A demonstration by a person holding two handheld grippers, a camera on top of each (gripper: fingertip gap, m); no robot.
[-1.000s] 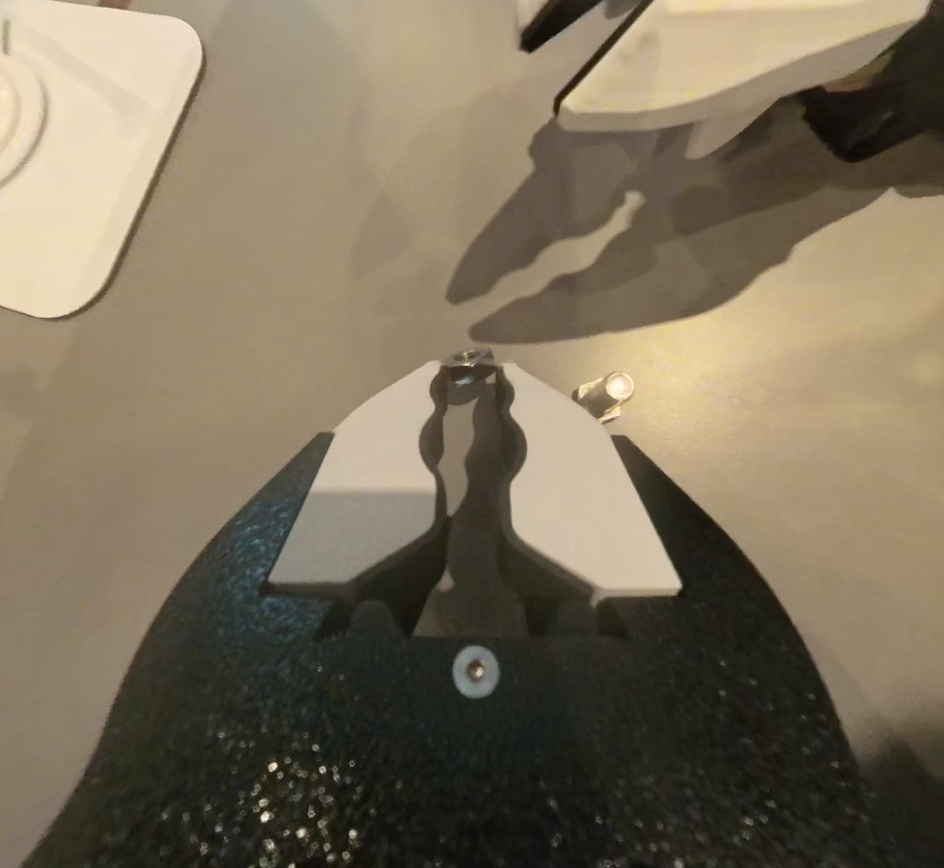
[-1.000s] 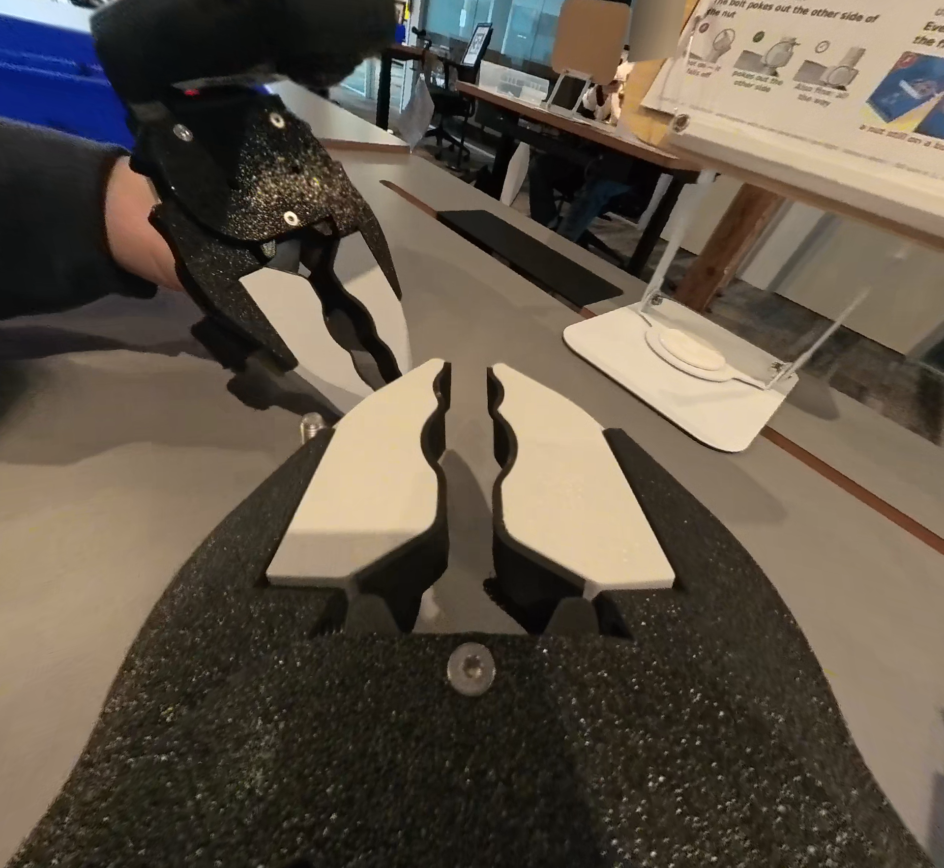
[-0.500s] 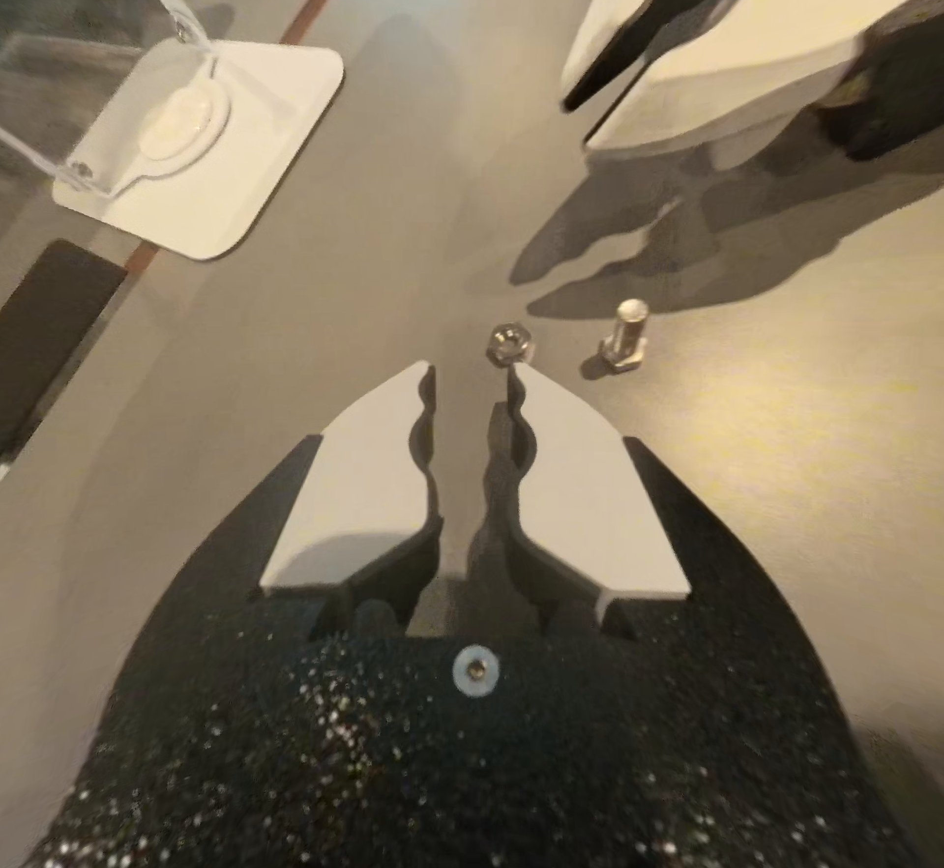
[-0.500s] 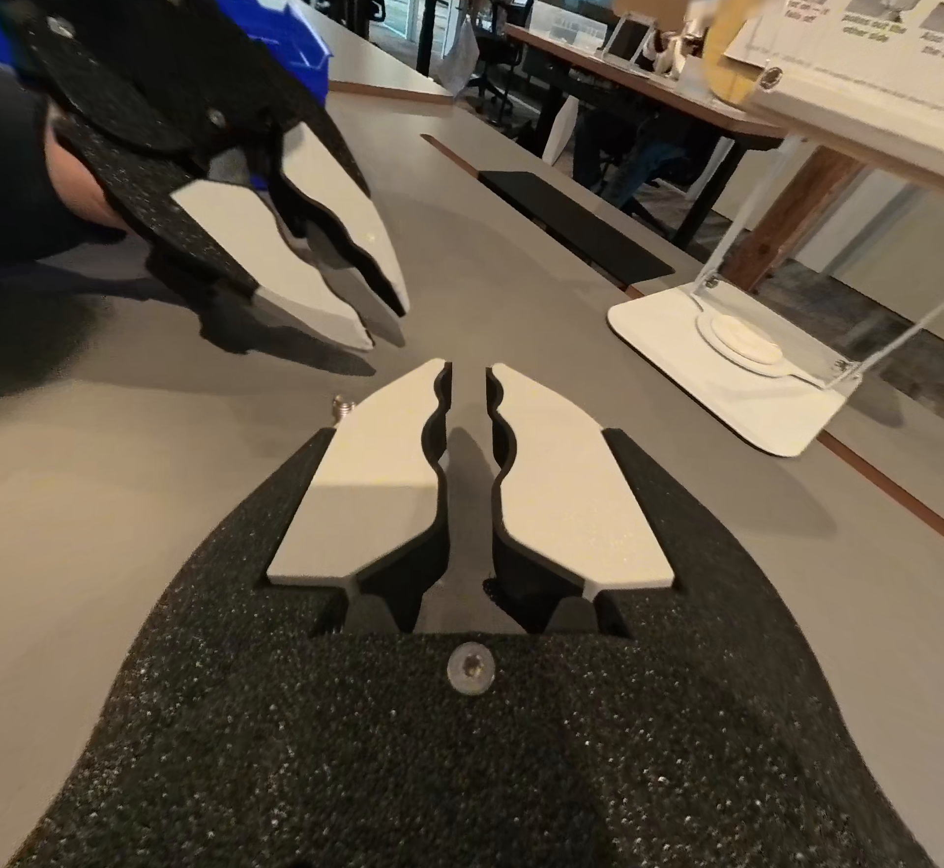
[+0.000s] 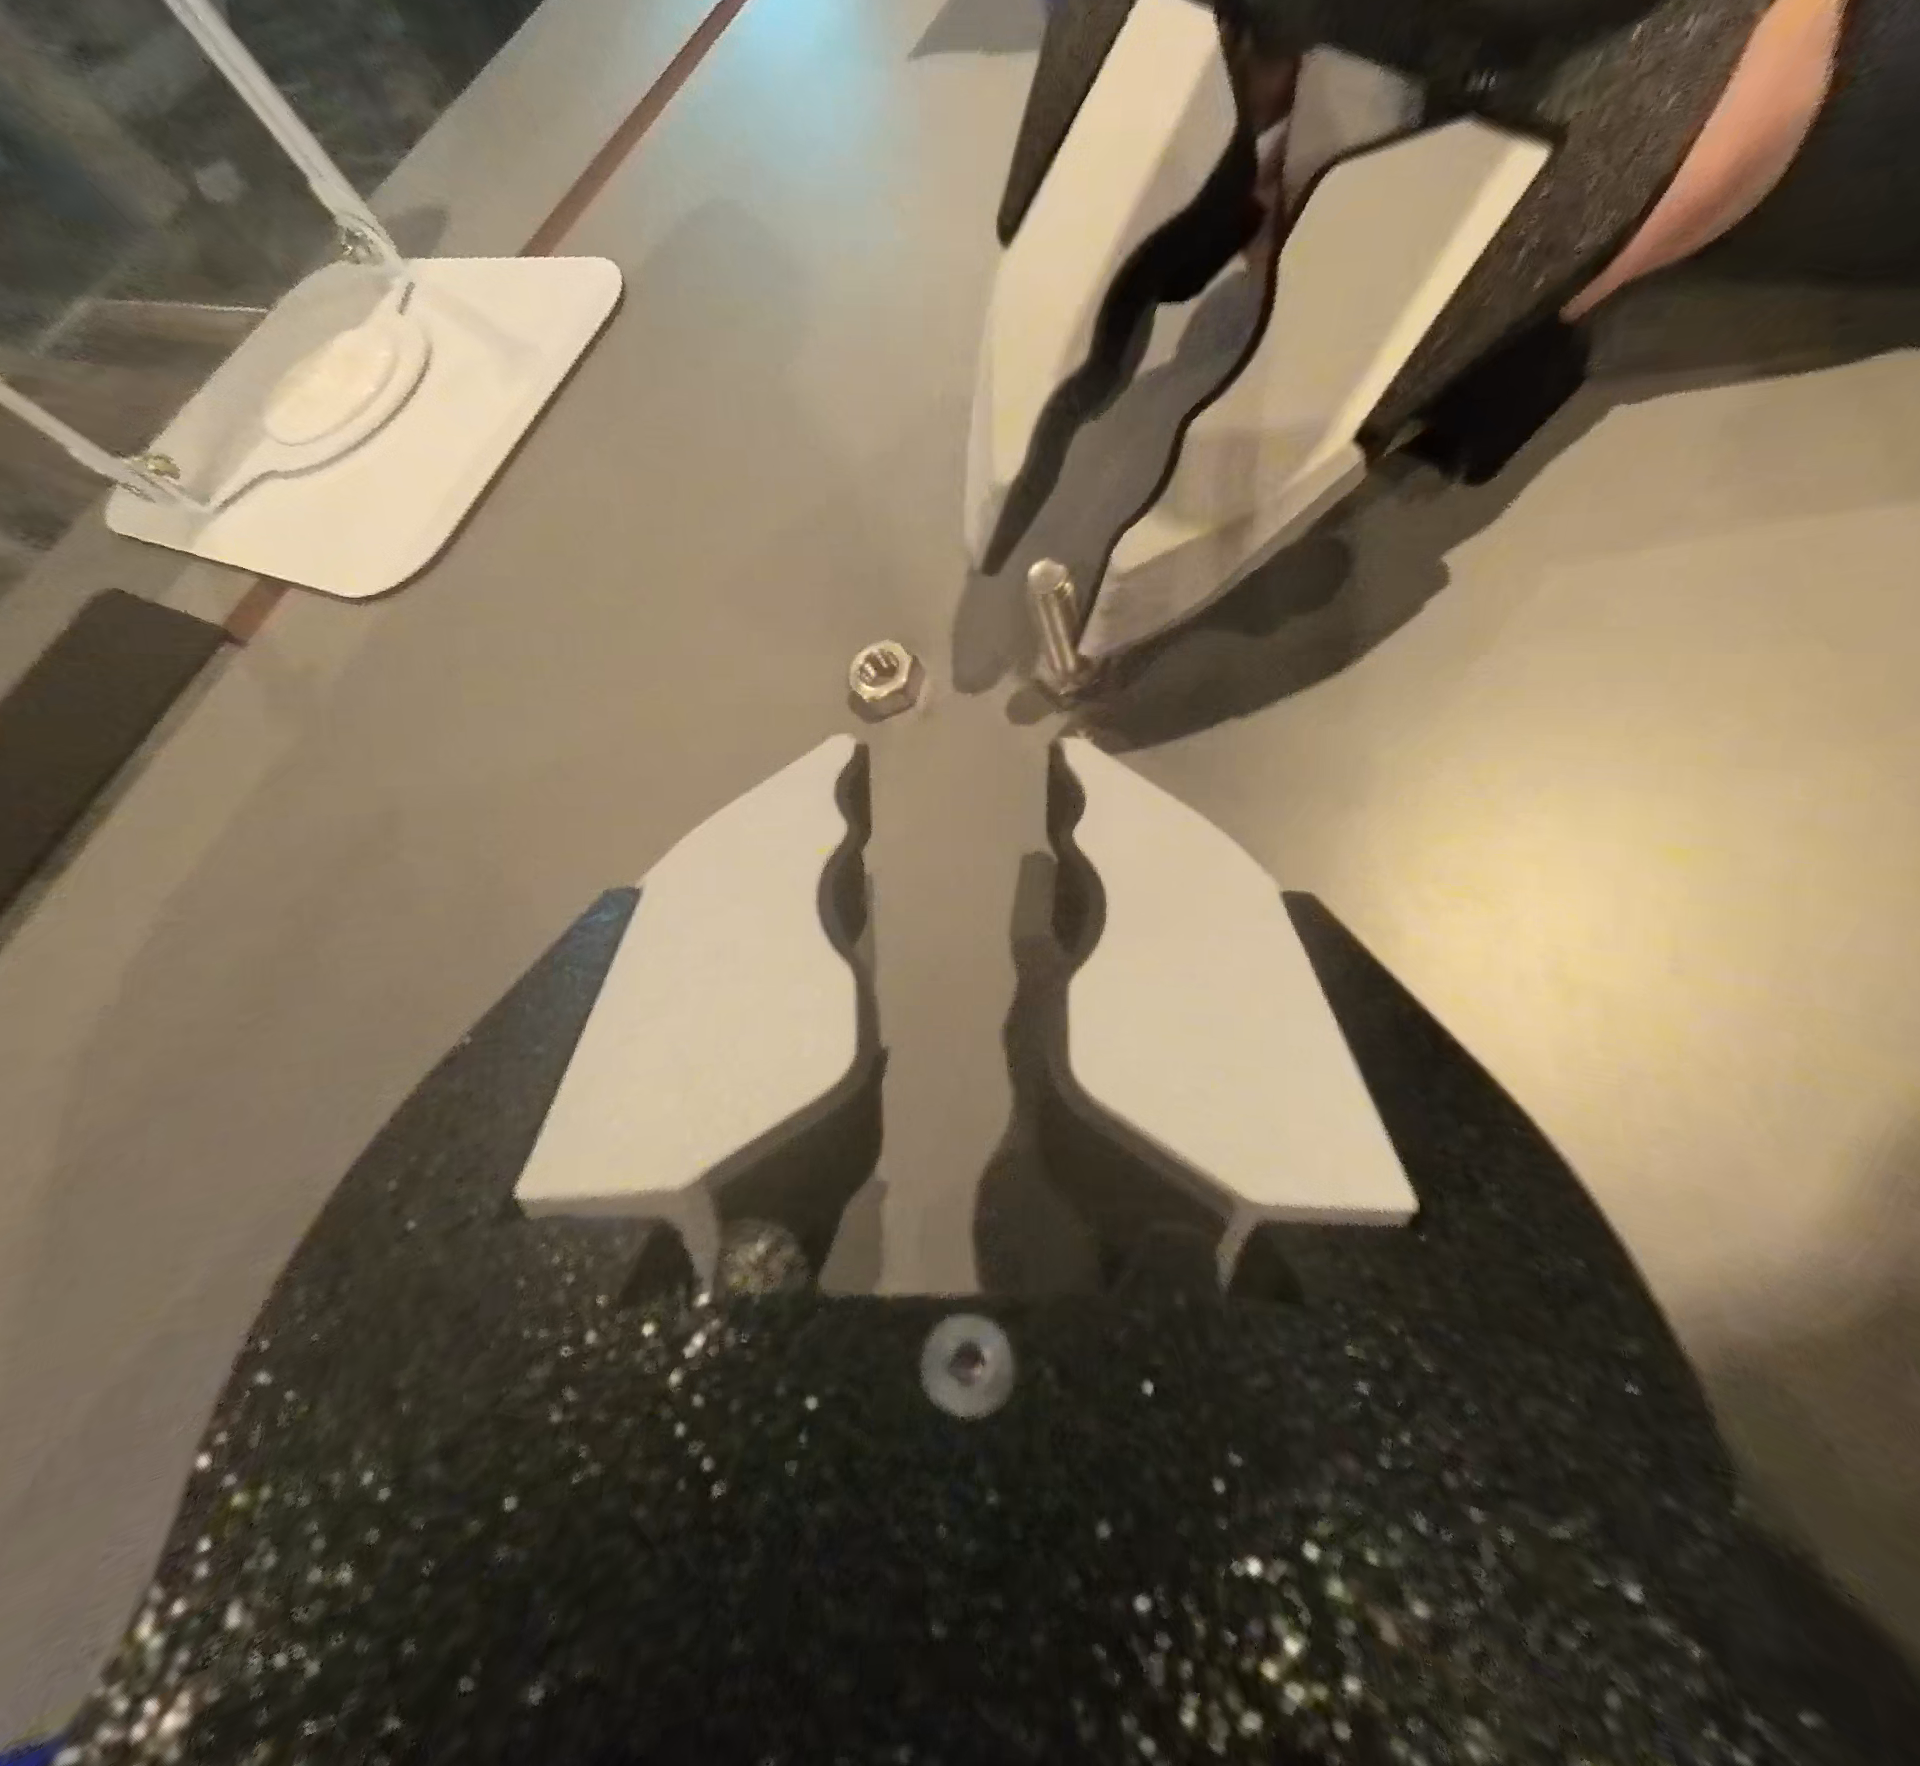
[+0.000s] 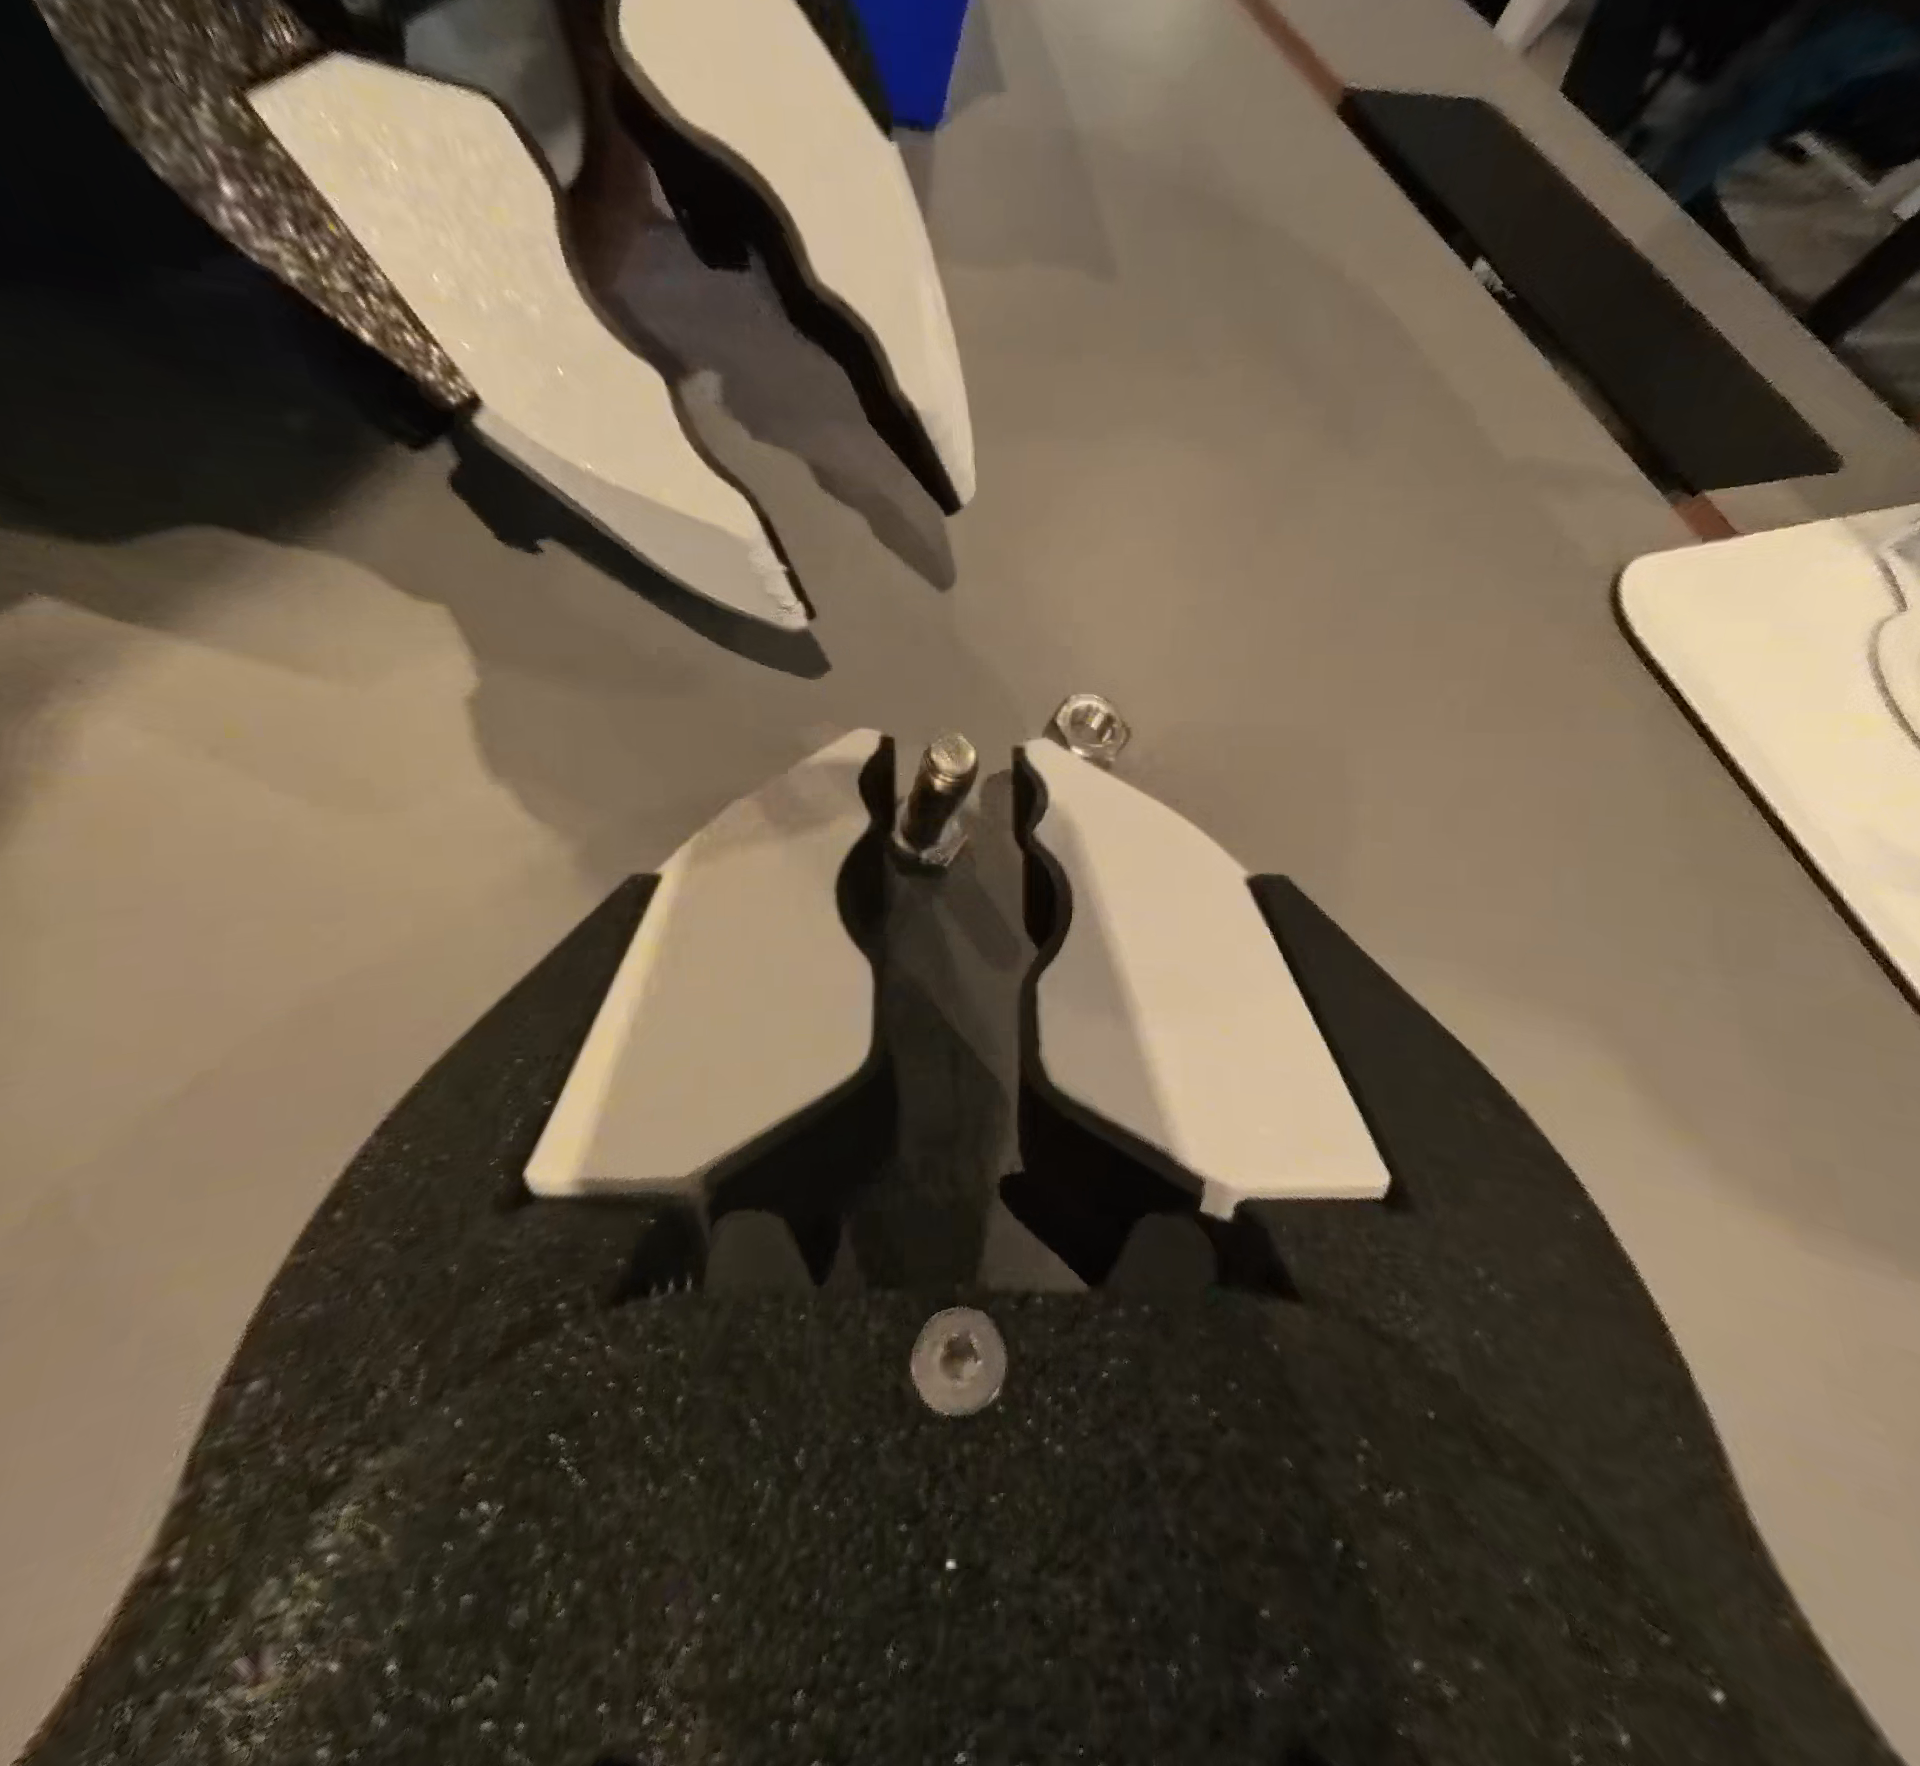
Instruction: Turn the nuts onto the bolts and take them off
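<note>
On the grey bench [image 5: 1558,885], the left gripper [image 5: 956,750] has its fingers spread wide with nothing in them, right gripper [image 6: 951,742] fingers parted around the upright hex bolt [image 6: 935,800] without clamping, hex nut [image 5: 885,674] lying loose just beside

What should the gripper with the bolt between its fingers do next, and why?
Probably shut the right gripper on the bolt. The bolt stands upright on its head on the table, right between the open fingers, which don't seem to touch it yet. The nut lies loose beside it, and the left gripper is open near it, so holding the bolt steady comes first.
</note>
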